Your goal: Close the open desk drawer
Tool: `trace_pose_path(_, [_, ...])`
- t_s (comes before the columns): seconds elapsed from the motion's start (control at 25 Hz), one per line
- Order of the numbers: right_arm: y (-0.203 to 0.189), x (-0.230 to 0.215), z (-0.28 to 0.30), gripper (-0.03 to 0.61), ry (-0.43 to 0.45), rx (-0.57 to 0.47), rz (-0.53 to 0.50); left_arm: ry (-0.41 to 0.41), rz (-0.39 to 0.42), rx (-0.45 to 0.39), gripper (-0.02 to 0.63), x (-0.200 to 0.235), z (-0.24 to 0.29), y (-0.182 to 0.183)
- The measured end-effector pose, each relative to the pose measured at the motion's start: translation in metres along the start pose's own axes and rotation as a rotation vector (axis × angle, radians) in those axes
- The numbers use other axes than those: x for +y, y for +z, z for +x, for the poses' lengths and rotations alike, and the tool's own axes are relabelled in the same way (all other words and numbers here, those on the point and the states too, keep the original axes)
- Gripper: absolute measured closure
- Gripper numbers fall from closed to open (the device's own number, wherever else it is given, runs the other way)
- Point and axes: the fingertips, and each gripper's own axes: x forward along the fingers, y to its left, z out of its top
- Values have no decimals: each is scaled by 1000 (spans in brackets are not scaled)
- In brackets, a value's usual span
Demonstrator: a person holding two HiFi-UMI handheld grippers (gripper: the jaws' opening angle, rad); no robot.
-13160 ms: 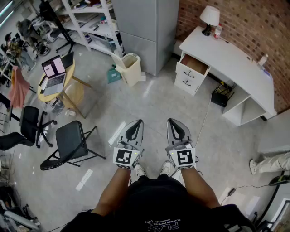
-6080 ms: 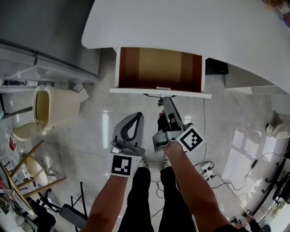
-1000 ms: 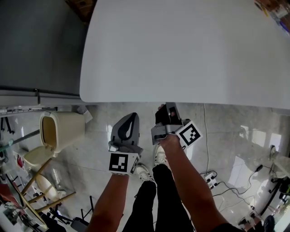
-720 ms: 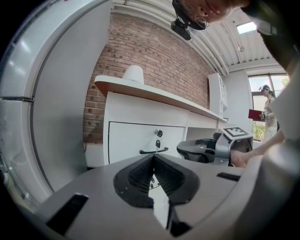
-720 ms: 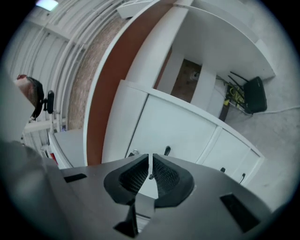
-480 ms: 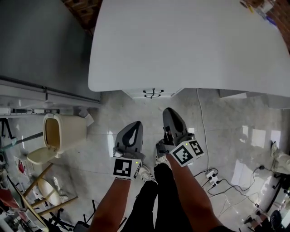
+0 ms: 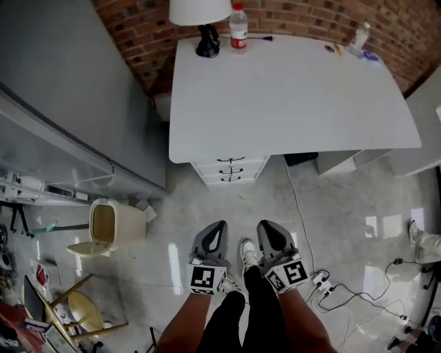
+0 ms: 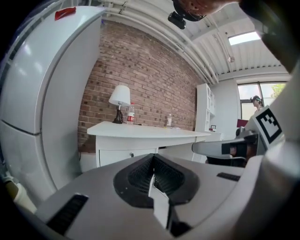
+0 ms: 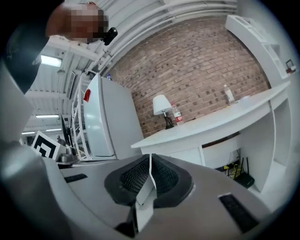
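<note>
Jaws together, left gripper (image 7: 215,227) and right gripper (image 7: 267,226) hang empty (drawer (image 7: 231,160) flush).

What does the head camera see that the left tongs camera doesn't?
Only the head view shows the power strip on the floor and the person's shoe. Only the left gripper view shows the ceiling and a window. Both show the white desk, the lamp, the bottle and the left tongs, shut and empty.
</note>
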Motion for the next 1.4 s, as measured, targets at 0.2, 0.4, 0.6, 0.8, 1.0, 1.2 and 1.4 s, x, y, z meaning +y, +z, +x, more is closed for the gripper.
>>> trace_pose_path(0.2, [62, 41, -42, 543, 19, 17, -99, 5, 18, 15, 606, -30, -47, 42])
trace_pose_path(0.4, [101, 78, -93, 543, -11, 32, -116, -44, 79, 29, 606, -71, -96, 77])
trace_pose_path(0.6, [129, 97, -133, 543, 51, 26, -217, 4, 103, -19, 606, -99, -118, 121])
trace_pose_path(0.8, [161, 109, -166, 543, 118, -60, -333, 73, 137, -66, 606, -125, -145, 148])
trace_pose_path(1.0, [190, 115, -190, 543, 139, -107, -354, 109, 133, -91, 606, -139, -168, 166])
trace_pose_path(1.2, [193, 113, -212, 544, 124, -92, -345, 126, 155, -126, 606, -160, -184, 186])
trace_pose_path(1.4, [202, 121, -231, 551, 102, -109, -337, 130, 162, -153, 606, -178, -203, 200])
